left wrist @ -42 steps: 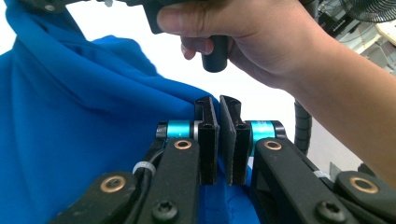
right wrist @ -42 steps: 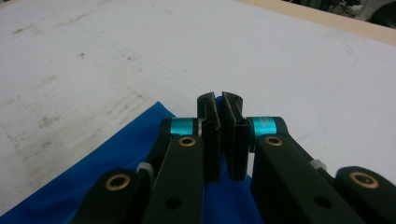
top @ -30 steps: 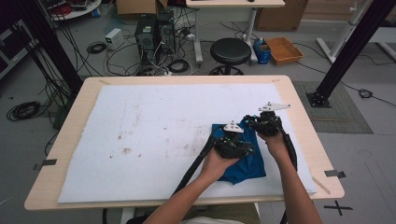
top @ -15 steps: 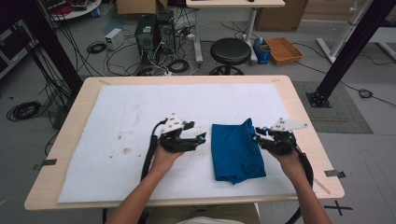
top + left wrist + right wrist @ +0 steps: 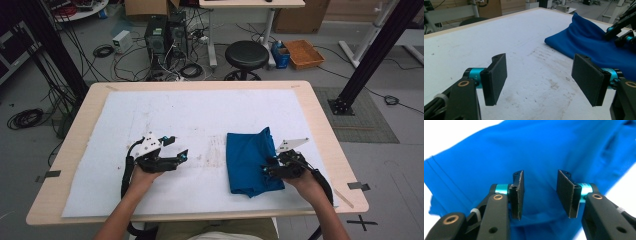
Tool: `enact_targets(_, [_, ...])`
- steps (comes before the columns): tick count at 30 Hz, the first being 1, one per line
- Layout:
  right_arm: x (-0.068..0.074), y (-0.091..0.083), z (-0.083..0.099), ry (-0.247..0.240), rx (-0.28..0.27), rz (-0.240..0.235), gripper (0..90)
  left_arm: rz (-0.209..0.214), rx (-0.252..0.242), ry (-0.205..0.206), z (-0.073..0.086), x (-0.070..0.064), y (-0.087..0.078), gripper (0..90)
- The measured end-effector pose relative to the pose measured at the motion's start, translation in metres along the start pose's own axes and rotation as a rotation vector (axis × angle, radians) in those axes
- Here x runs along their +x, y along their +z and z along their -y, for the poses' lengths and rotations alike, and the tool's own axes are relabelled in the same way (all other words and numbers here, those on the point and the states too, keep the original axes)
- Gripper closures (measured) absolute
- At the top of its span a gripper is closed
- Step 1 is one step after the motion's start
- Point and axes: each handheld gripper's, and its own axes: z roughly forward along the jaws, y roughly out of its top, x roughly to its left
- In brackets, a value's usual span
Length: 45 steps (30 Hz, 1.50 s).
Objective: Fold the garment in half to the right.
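A folded blue cloth [image 5: 248, 159] lies on the white mat [image 5: 200, 115], right of centre. My right gripper [image 5: 267, 171] is over the cloth's near right edge. In the right gripper view its jaws [image 5: 540, 193] stand open just above the blue fabric [image 5: 524, 150], with nothing between them. My left gripper [image 5: 176, 147] hovers over bare mat to the cloth's left, open wide. In the left gripper view the gripper [image 5: 541, 77] is empty, the cloth [image 5: 586, 40] lies ahead to the right, and the right gripper [image 5: 621, 32] sits on its far side.
The mat covers a wooden table [image 5: 320, 125] and carries faint dirt stains [image 5: 212, 152] between the grippers. Beyond the far edge are a black stool [image 5: 246, 54], computer towers [image 5: 162, 35] and floor cables. A black frame post [image 5: 370, 55] stands at the right.
One second ago both grippers were together on the bunched cloth. The cloth now lies flat and folded. The left gripper has drawn away to the left, and the right gripper has come back over the cloth's near right edge.
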Motion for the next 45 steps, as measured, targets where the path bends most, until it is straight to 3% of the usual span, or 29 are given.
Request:
enact_targets(2, [-0.002,-0.009,0.004,0.000,0.006,0.000,69.0,0.005,0.004,0.004,0.002,-0.003,0.002,28.7])
enact_targets(3, [-0.002,-0.009,0.004,0.000,0.006,0.000,69.0,0.005,0.004,0.004,0.002,-0.003,0.002,28.7])
enact_targets(5, [-0.006,-0.016,0.011,-0.008,0.025,0.002,78.9,0.005,0.035,0.016,0.004,-0.005,0.006,28.7])
enact_targets(7, [-0.010,-0.018,0.016,-0.011,0.069,0.006,80.8,0.000,0.034,0.009,0.005,-0.004,0.006,28.7])
enact_targets(11, [-0.015,-0.026,0.020,-0.002,0.097,-0.022,80.0,-0.016,0.021,-0.016,0.005,-0.001,0.004,28.7])
enact_targets(13, [-0.015,-0.033,0.018,0.005,0.061,-0.030,74.7,-0.027,0.015,-0.042,0.005,0.004,0.003,28.7])
enact_targets(15, [-0.012,-0.038,0.014,-0.001,-0.014,-0.039,73.9,-0.033,0.015,-0.048,0.006,0.005,0.003,28.7])
enact_targets(17, [-0.007,-0.038,0.008,-0.017,-0.089,-0.067,75.3,-0.034,0.018,-0.052,0.006,0.005,0.003,28.7])
enact_targets(19, [-0.003,-0.035,0.005,-0.030,-0.112,-0.092,79.1,-0.033,0.021,-0.047,0.006,0.005,0.004,28.7])
enact_targets(20, [0.004,-0.023,0.003,-0.061,-0.073,-0.114,80.8,-0.034,0.022,-0.043,0.006,0.003,0.004,28.7])
enact_targets(21, [0.004,-0.023,0.003,-0.061,-0.073,-0.114,80.8,-0.034,0.022,-0.043,0.006,0.003,0.004,28.7])
enact_targets(22, [0.006,-0.011,0.005,-0.094,0.027,-0.088,82.6,-0.036,0.020,-0.041,0.006,0.003,0.004,28.7])
enact_targets(23, [0.004,-0.008,0.008,-0.099,0.073,-0.064,82.9,-0.036,0.020,-0.041,0.006,0.003,0.003,28.6])
enact_targets(26, [-0.002,-0.012,0.013,-0.074,0.075,-0.088,83.0,-0.042,0.017,-0.046,0.006,0.004,0.003,28.7])
enact_targets(27, [-0.006,-0.020,0.017,-0.053,0.115,-0.078,81.9,-0.041,0.018,-0.050,0.006,0.004,0.002,28.7])
enact_targets(29, [-0.009,-0.022,0.020,-0.040,0.124,-0.094,78.0,-0.043,0.016,-0.052,0.006,0.005,0.002,28.7])
enact_targets(30, [-0.014,-0.026,0.022,0.013,0.137,-0.138,68.2,-0.048,0.015,-0.054,0.006,0.005,0.002,28.7])
enact_targets(32, [-0.018,-0.029,0.020,0.046,0.081,-0.161,57.0,-0.050,0.016,-0.057,0.006,0.005,0.003,28.7])
enact_targets(35, [-0.025,-0.031,0.008,0.087,-0.177,-0.052,55.5,-0.051,0.020,-0.065,0.006,0.005,0.004,28.7])
enact_targets(37, [-0.030,-0.026,-0.002,0.126,-0.246,0.018,63.5,-0.048,0.027,-0.060,0.007,0.005,0.005,28.7])
enact_targets(38, [-0.032,-0.021,-0.010,0.120,-0.266,0.072,68.9,-0.047,0.028,-0.059,0.007,0.004,0.005,28.7])
enact_targets(41, [-0.038,0.001,-0.028,0.131,-0.263,0.108,79.7,-0.047,0.025,-0.065,0.007,0.005,0.005,28.7])
enact_targets(43, [-0.044,0.018,-0.037,0.130,-0.205,0.134,79.9,-0.047,0.027,-0.071,0.007,0.005,0.005,28.7])
enact_targets(45, [-0.052,0.036,-0.039,0.148,-0.104,0.228,80.1,-0.048,0.025,-0.069,0.007,0.006,0.004,28.7])
